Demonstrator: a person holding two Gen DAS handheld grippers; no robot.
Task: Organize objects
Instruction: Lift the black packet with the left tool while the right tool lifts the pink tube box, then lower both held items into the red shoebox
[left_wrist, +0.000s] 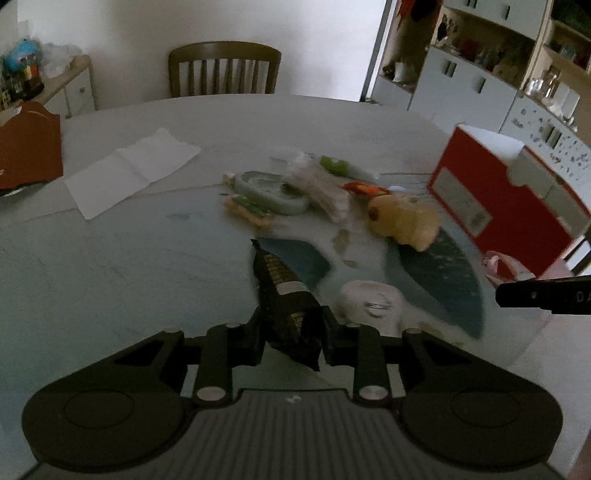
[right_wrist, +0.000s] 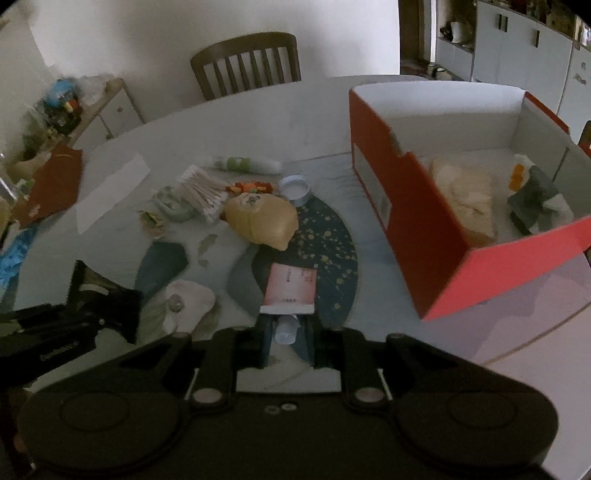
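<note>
Right wrist: red box (right_wrist: 388, 162) stands open beside bare table (right_wrist: 517, 369) edge.

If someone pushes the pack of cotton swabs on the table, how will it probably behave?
The pack of cotton swabs looks light, being only thin sticks in clear wrap, so it would probably slide easily on the smooth table. The wrap seems soft, so it may crumple when squeezed. It lies flat, so it is unlikely to tip.

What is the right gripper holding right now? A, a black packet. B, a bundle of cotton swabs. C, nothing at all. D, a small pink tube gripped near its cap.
D: in the right wrist view the right gripper is shut on the pink tube, pinched at its cap end.
</note>
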